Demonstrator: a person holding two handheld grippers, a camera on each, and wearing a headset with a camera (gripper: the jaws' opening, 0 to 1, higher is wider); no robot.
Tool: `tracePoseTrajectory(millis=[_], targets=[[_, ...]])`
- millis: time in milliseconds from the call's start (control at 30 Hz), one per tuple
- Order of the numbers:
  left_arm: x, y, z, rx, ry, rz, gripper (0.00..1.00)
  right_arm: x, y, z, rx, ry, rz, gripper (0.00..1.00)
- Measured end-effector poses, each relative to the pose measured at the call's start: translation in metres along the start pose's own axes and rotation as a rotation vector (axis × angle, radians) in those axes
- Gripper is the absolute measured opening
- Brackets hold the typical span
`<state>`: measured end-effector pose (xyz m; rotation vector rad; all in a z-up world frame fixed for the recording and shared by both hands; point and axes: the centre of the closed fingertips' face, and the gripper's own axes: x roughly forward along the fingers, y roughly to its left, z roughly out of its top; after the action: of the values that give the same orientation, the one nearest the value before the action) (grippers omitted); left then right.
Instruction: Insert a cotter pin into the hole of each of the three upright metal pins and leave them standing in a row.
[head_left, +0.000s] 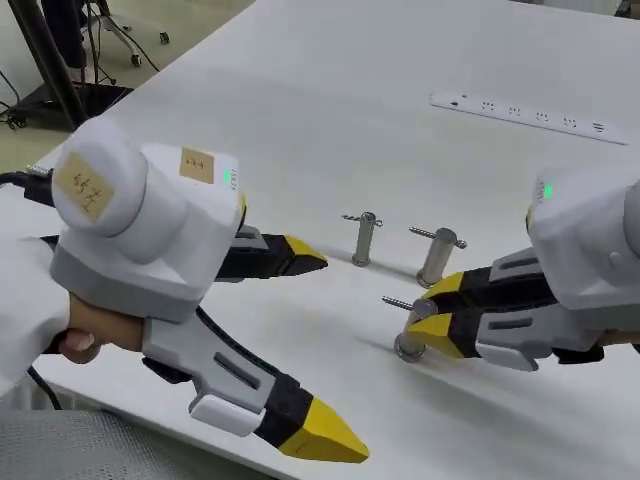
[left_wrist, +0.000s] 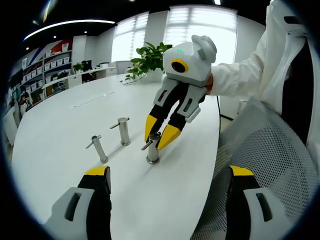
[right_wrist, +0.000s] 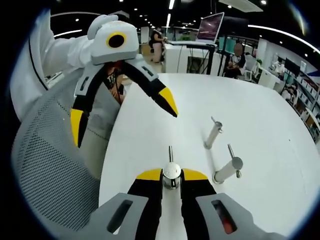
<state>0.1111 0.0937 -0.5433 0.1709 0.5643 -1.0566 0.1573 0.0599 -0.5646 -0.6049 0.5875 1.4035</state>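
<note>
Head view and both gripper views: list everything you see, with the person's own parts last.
table: one, white, under everything
metal pins: three, silver, upright in a row on the table
cotter pins: three, silver, one through the top of each pin
power strip: one, white, far side of the table
mesh chair: one, grey, at the near table edge
potted plant: one, green, far end of the table
left tongs: one, white, black with yellow tips, open wide, near the pins
right tongs: one, same colours, closed on the nearest pin
sleeve: white, behind the left tongs
</note>
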Motion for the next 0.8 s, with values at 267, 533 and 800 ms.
tracePoseTrajectory(millis=[267, 533, 800], targets=[[-0.004, 0.005, 0.003, -0.007, 0.002, 0.024, 0.95, -0.023, -0.021, 0.002, -0.022, -0.033, -0.009, 0.07], [-0.005, 0.011, -0.001, -0.005, 0.037, 0.067, 0.96, -0.046, -0.054, -0.019, -0.034, 0.004, -0.037, 0.07], [-0.004, 0.01, -0.004, -0.026, 0.042, 0.056, 0.95, -0.056, -0.075, -0.035, -0.093, 0.047, -0.031, 0.07]])
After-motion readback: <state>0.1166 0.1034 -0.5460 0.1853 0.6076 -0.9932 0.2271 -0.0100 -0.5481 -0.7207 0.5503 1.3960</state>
